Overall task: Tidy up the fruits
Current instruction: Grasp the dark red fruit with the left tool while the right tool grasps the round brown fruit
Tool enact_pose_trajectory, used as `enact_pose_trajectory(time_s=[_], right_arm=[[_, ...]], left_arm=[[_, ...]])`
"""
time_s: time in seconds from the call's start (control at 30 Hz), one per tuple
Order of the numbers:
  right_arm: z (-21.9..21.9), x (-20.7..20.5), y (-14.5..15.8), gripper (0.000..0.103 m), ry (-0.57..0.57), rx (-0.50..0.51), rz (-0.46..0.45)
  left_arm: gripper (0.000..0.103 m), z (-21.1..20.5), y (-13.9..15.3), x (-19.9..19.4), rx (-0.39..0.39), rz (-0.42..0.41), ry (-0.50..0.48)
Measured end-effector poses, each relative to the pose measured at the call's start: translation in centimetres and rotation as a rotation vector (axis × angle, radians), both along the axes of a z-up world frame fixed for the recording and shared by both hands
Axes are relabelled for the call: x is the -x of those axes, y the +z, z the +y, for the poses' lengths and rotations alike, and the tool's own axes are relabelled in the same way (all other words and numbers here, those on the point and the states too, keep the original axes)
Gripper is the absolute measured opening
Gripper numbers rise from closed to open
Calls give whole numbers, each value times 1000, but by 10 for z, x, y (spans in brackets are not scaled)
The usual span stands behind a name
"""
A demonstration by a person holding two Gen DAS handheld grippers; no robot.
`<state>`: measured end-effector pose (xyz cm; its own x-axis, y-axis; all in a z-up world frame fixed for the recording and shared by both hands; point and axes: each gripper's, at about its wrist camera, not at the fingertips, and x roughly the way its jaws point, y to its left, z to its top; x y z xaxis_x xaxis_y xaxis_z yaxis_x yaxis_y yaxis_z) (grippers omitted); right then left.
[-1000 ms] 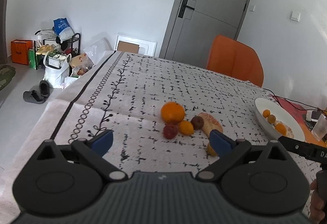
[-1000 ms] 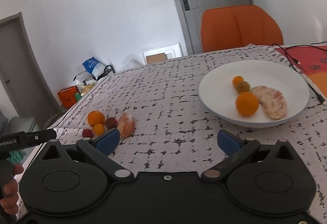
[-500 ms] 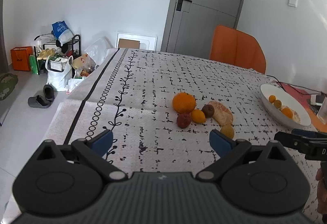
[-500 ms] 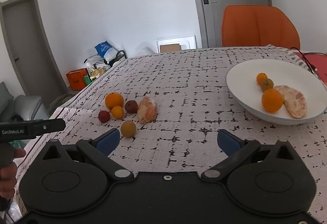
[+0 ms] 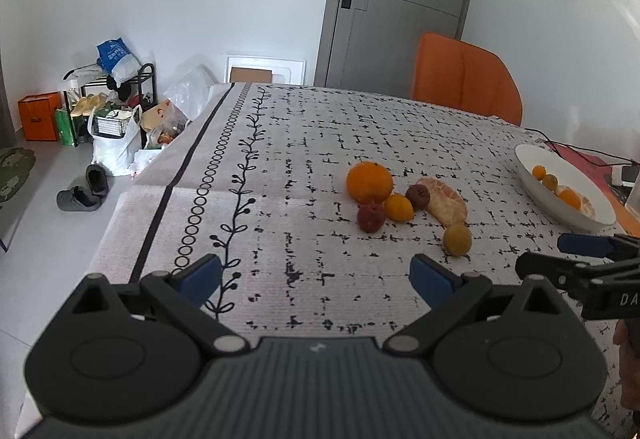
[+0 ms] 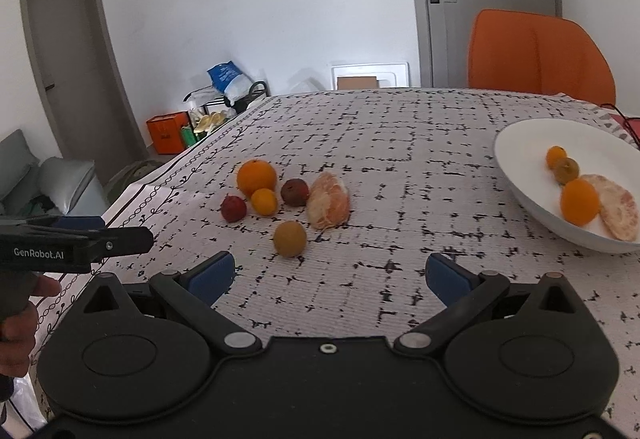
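Left wrist view: I am holding my left gripper [image 5: 316, 275] over the tablecloth [image 5: 304, 143], fingers apart and gripping nothing, aimed at the loose fruit: a large orange [image 5: 369, 182], a red fruit [image 5: 371, 217], a small orange [image 5: 399, 207], a brown fruit [image 5: 417, 196], a peeled citrus half [image 5: 446, 202] and a yellow-brown fruit [image 5: 457, 239]. Right wrist view: I am holding my right gripper [image 6: 327, 277] likewise spread and empty, facing the nearest yellow-brown fruit, probably my next pick. The white bowl [image 6: 516, 163] is sitting well apart to the right, already collecting four fruits.
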<state>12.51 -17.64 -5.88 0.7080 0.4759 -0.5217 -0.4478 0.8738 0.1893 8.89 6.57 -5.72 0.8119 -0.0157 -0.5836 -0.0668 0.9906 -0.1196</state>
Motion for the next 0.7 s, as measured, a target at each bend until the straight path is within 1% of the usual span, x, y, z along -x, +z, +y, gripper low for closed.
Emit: enact_pose_trajectory(time_s=[0.07, 0.1, 0.13, 0.2, 0.23, 0.3, 0.37, 0.4, 0.43, 0.5, 0.6, 0.67, 0.7], right_arm=[[5, -1, -1, 102, 9, 7, -8], [8, -2, -1, 99, 12, 11, -11], [10, -3, -1, 92, 11, 14, -10], [13, -7, -2, 82, 25, 7, 4], [15, -8, -2, 79, 33, 4, 10], [20, -12, -4, 78, 38, 5, 11], [23, -14, -5, 74, 39, 8, 13], [25, -16, -6, 69, 41, 5, 19], [26, -18, -6, 62, 43, -1, 24], [28, -22, -7, 54, 50, -9, 33], [33, -27, -9, 52, 58, -8, 36], [36, -30, -10, 52, 62, -8, 38], [37, -31, -10, 48, 63, -9, 39]], left_arm=[[99, 2, 0, 0, -5, -1, 5], [98, 3, 0, 0, -4, -1, 6], [98, 4, 0, -1, -2, -3, 7], [98, 6, -2, -1, 0, -2, 9], [98, 7, -2, -1, 1, -2, 10], [98, 8, -2, -2, 2, -5, 10], [97, 8, -3, -4, 2, -5, 7], [96, 8, -3, -5, 1, -7, 6], [95, 8, -3, -6, 0, -7, 6], [91, 7, -4, -9, -1, -5, 0], [87, 3, -5, -15, -17, 3, -8], [87, 0, -6, -19, -19, 5, -17], [87, -1, -7, -21, -17, 7, -16]])
